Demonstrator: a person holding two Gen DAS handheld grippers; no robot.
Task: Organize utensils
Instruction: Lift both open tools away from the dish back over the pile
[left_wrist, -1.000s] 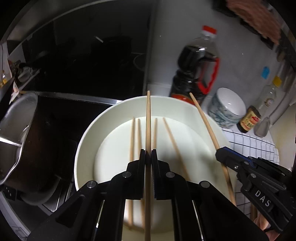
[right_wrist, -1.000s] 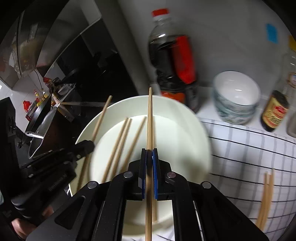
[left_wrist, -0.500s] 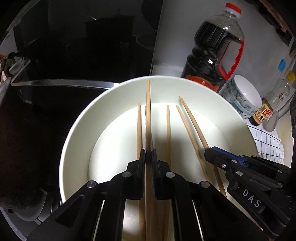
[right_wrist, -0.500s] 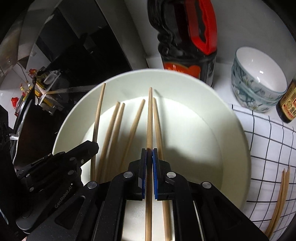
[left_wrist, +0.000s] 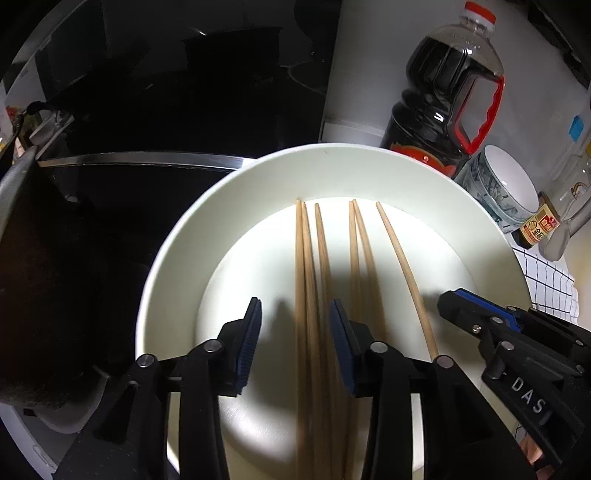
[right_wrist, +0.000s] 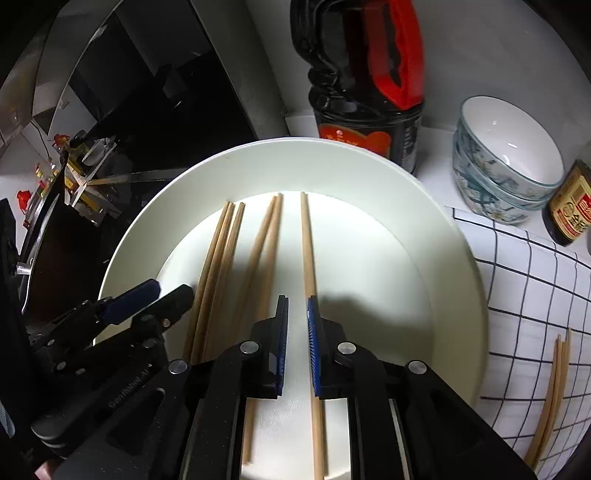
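Now both the left tongs (left_wrist: 295, 343) and right tongs (right_wrist: 295, 345) hang open, gripping nothing, above chopsticks (left_wrist: 317, 280) in the white plate (left_wrist: 177, 258); better to lift straight up without nudging them.

You're over a cream-white plate (right_wrist: 436, 236) carrying pale tan wooden chopsticks (right_wrist: 306, 243). Your black left hand-held gripper (left_wrist: 294, 343) and black right hand-held gripper (right_wrist: 296, 343) both show ribbed blue pads. Behind, there's a dark brown sauce bottle (right_wrist: 365, 99) with a red handle and red label, then white bowls (right_wrist: 506, 162) patterned blue-grey outside. To your right lies a white cloth (right_wrist: 524, 295) gridded in black.
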